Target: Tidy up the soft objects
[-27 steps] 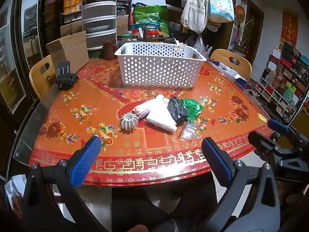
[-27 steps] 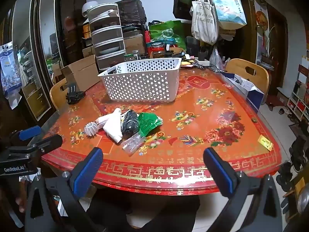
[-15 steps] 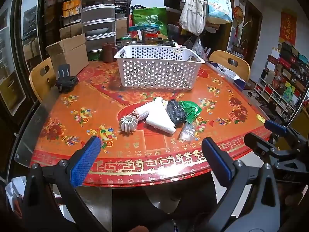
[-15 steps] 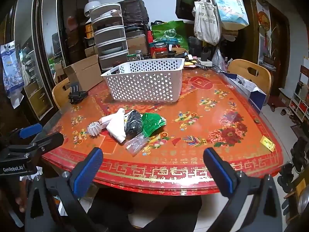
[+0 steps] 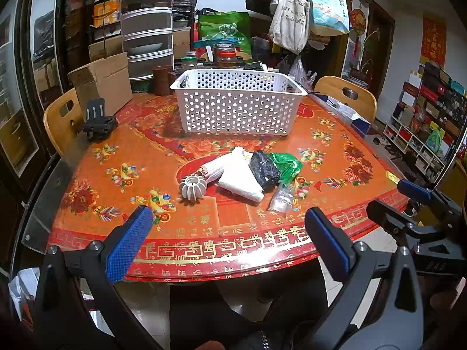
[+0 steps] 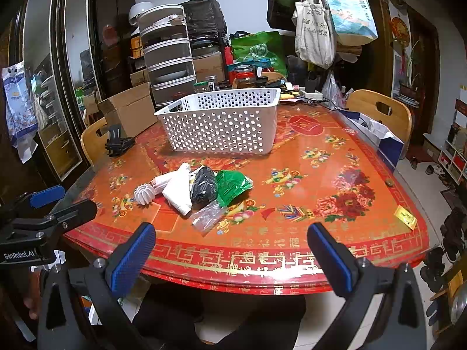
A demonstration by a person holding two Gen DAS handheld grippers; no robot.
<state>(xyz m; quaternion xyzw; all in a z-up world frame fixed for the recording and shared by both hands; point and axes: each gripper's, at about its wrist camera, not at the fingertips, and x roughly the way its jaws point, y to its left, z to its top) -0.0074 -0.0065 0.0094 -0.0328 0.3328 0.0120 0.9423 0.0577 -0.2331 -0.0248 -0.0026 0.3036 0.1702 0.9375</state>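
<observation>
A heap of soft items lies mid-table: a white rolled cloth [image 5: 239, 179] [image 6: 179, 189], a black bundle [image 5: 264, 167] [image 6: 204, 186], a green bag [image 5: 286, 166] [image 6: 232, 183], a clear plastic bag [image 5: 281, 197] [image 6: 207, 217] and a white ribbed ball [image 5: 192, 188] [image 6: 144, 194]. A white perforated basket [image 5: 236, 108] [image 6: 221, 125] stands behind them. My left gripper [image 5: 230, 239] is open and empty above the table's near edge. My right gripper [image 6: 233, 256] is open and empty, also at the near edge, right of the heap.
The red patterned table [image 5: 116, 151] [image 6: 321, 175] has a black clamp [image 5: 99, 122] at the left, a cardboard box [image 5: 102, 81], jars and stacked containers [image 5: 146, 38] at the back. Wooden chairs [image 5: 347, 96] [image 5: 61, 119] stand on both sides. A yellow card [image 6: 405, 217] lies at the right edge.
Both grippers have drifted slightly up and forward; the table and basket sit a little lower in view. Nothing on the table has moved.
</observation>
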